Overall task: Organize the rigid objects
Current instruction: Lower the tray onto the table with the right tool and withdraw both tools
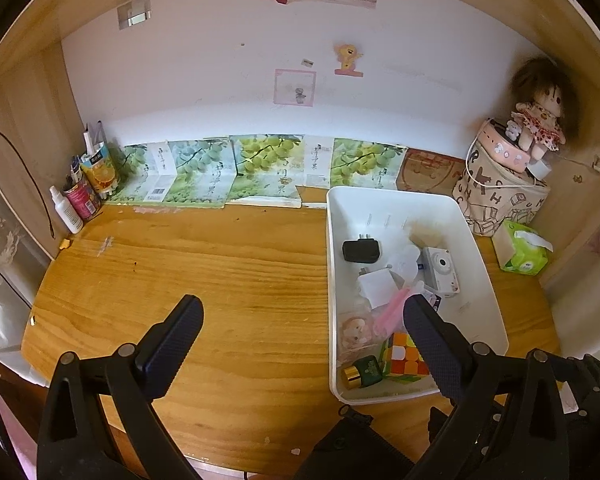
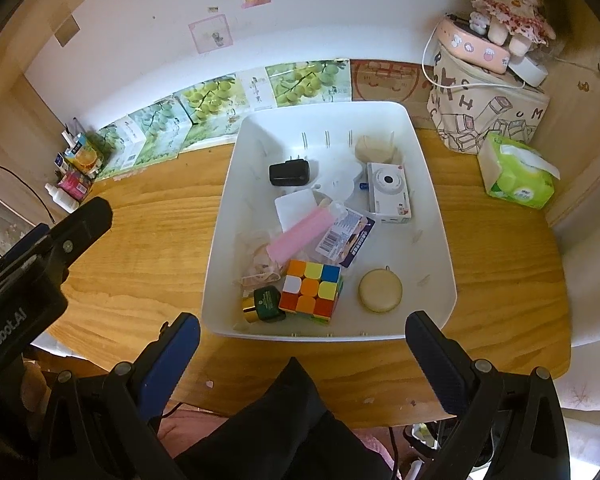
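Left wrist view: left gripper low in the frame, jaws spread wide, nothing between them, above bare wooden desk. Right of centre, a white bin on the desk, its near part behind the right finger. Inside, from upper to lower: black charger, white adapter, white toy camera, pink case, puzzle cube, green bottle with gold cap. Upper right, a doll seated on a pink tin, tissue pack just below.

Right wrist view: right gripper at the bottom edge, fingers released and wide apart, empty, straddling the near rim of the white bin, not touching it. Centre of frame, the bin's contents: black charger, toy camera, pink case, puzzle cube touching the green bottle, round wooden disc lower right. Far left, the other gripper's finger over the desk. Dark sleeve bottom centre.
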